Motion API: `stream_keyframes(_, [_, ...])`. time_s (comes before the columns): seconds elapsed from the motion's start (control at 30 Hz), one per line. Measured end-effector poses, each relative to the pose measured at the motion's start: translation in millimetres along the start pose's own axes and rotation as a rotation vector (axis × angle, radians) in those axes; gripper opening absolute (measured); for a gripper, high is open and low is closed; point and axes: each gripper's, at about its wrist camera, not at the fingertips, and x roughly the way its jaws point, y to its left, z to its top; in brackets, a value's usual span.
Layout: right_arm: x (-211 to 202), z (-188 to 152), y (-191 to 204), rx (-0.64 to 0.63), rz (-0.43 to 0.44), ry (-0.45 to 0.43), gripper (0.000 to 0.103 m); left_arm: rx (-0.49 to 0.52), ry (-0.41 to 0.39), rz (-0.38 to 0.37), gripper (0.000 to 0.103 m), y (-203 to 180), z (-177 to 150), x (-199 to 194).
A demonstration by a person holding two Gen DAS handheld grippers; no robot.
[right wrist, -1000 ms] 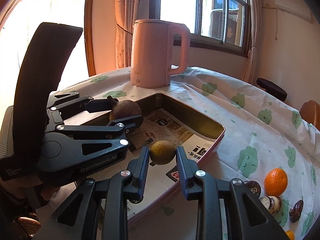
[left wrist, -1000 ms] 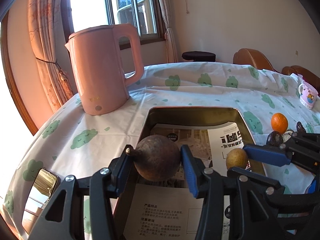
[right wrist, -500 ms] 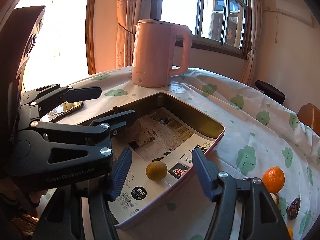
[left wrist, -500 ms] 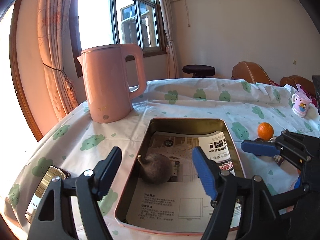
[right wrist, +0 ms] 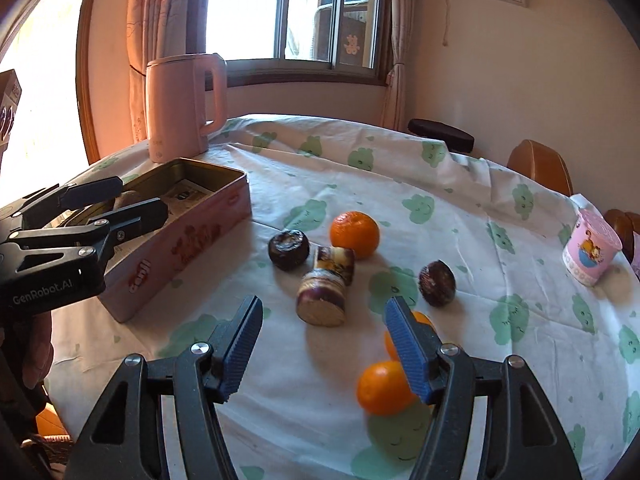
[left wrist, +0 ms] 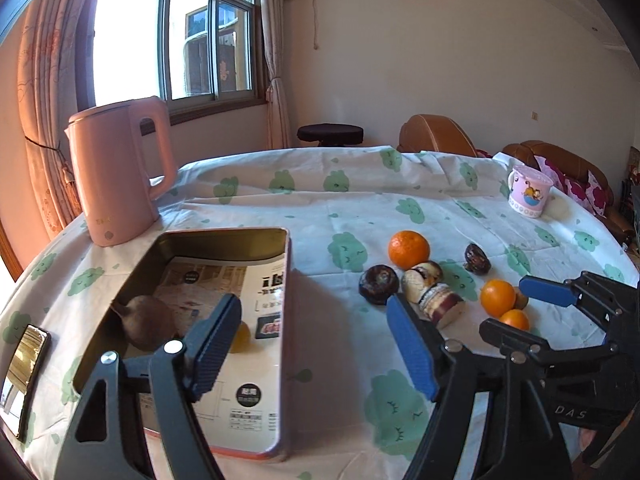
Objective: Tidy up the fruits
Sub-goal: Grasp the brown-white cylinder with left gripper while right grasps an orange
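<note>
A pink tin box [left wrist: 285,320] [right wrist: 188,232] lined with printed paper holds a brown round fruit [left wrist: 146,322] and a small yellow fruit [left wrist: 241,337]. My left gripper [left wrist: 314,344] [right wrist: 108,200] is open and empty above the box's right edge. My right gripper [right wrist: 322,346] [left wrist: 520,304] is open and empty over loose fruit on the cloth: a big orange [right wrist: 354,234] [left wrist: 409,249], two sugarcane pieces [right wrist: 322,298] [left wrist: 434,292], two dark round fruits [right wrist: 289,249] [right wrist: 437,283], and small oranges [right wrist: 382,388] [left wrist: 498,297].
A pink kettle [left wrist: 116,172] [right wrist: 182,108] stands behind the box. A pink mug [left wrist: 528,196] [right wrist: 592,246] sits at the far right. A phone [left wrist: 22,372] lies at the table's left edge. Chairs and a stool [left wrist: 330,134] stand beyond the table.
Both grippers let go of their fruits into the box, opened wide, and swung right, away from the box toward the loose fruit on the cloth.
</note>
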Motion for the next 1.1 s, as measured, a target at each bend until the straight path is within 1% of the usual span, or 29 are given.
stream_keyframes(0.17, [2, -13, -25, 0.068, -0.025, 0.052, 0.066, 0.019, 0.054, -0.064, 0.077, -29, -1, 15])
stream_keyframes(0.3, [4, -18, -32, 0.099, 0.008, 0.069, 0.066, 0.027, 0.102, -0.097, 0.077, -41, 0, 28])
stream_keyframes(0.47, [10, -23, -32, 0.103, 0.031, 0.092, 0.066, 0.006, 0.133, -0.11, 0.077, -43, 1, 37])
stream_keyframes(0.57, [13, -24, -34, 0.117, 0.047, 0.112, 0.061, 0.009, 0.143, -0.117, 0.077, -45, 0, 41])
stream_keyframes(0.63, [17, -25, -36, 0.128, 0.067, 0.132, 0.051, 0.011, 0.149, -0.123, 0.077, -47, -1, 42])
stream_keyframes(0.67, [17, -25, -38, 0.136, 0.072, 0.132, 0.045, 0.011, 0.149, -0.13, 0.077, -48, -1, 42])
stream_keyframes(0.7, [16, -25, -38, 0.14, 0.081, 0.128, 0.044, 0.014, 0.15, -0.135, 0.077, -49, -1, 42])
stream_keyframes(0.8, [12, -26, -38, 0.14, 0.08, 0.108, 0.044, 0.025, 0.155, -0.15, 0.077, -54, -1, 43])
stream_keyframes(0.97, [4, -29, -43, 0.13, 0.029, 0.082, 0.044, 0.038, 0.179, -0.171, 0.077, -64, 1, 50])
stream_keyframes(1.1, [1, -31, -54, 0.167, 0.034, 0.069, 0.044, 0.031, 0.214, -0.202, 0.074, -70, 3, 61])
